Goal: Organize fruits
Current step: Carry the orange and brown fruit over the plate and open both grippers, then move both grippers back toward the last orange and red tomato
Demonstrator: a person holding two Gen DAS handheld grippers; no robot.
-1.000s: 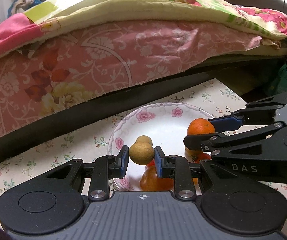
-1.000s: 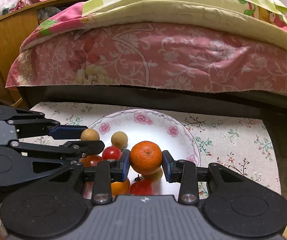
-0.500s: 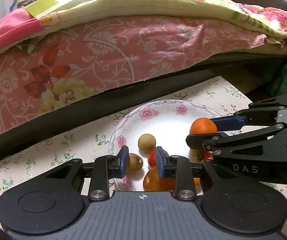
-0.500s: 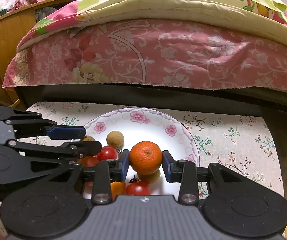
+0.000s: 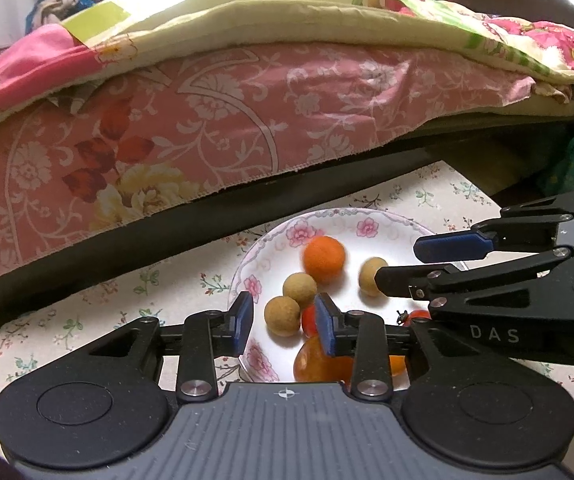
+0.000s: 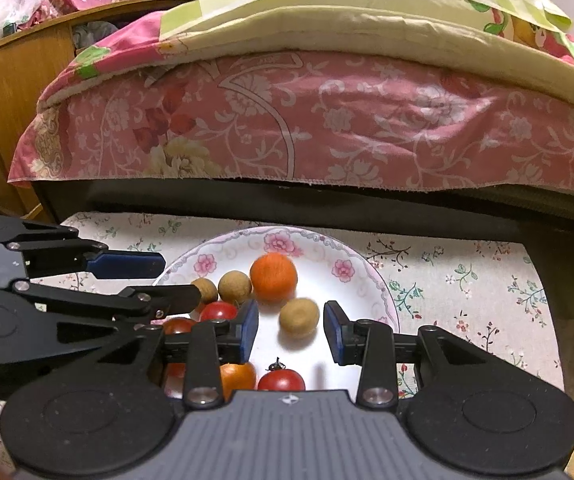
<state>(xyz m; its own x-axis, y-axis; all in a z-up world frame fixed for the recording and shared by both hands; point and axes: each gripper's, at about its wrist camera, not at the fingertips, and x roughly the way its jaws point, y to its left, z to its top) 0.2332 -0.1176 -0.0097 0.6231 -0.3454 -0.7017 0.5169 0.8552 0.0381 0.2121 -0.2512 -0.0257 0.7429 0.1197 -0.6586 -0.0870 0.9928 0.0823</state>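
A white floral plate (image 6: 359,256) (image 5: 391,220) sits on the flowered cloth and holds the fruit. The mandarin (image 6: 273,277) (image 5: 324,259) lies free near the plate's far side, motion-blurred in the left wrist view. Three tan longans (image 6: 299,318) (image 6: 235,287) (image 6: 207,289) and several cherry tomatoes (image 6: 219,312) (image 6: 281,380) lie around it. My right gripper (image 6: 290,332) (image 5: 401,262) is open above the plate, with one longan lying below its gap. My left gripper (image 5: 285,322) (image 6: 179,279) is open over the plate's left rim, above a longan (image 5: 282,316).
A bed with a pink floral sheet (image 6: 327,128) and its dark frame (image 6: 287,204) rises just behind the low table. A wooden cabinet (image 6: 7,92) stands at the left. The flowered cloth (image 6: 467,276) continues to the right of the plate.
The left gripper let its longan drop onto the plate. The right gripper released the mandarin, which rolled toward the plate's far side. Both grippers drew back slightly.
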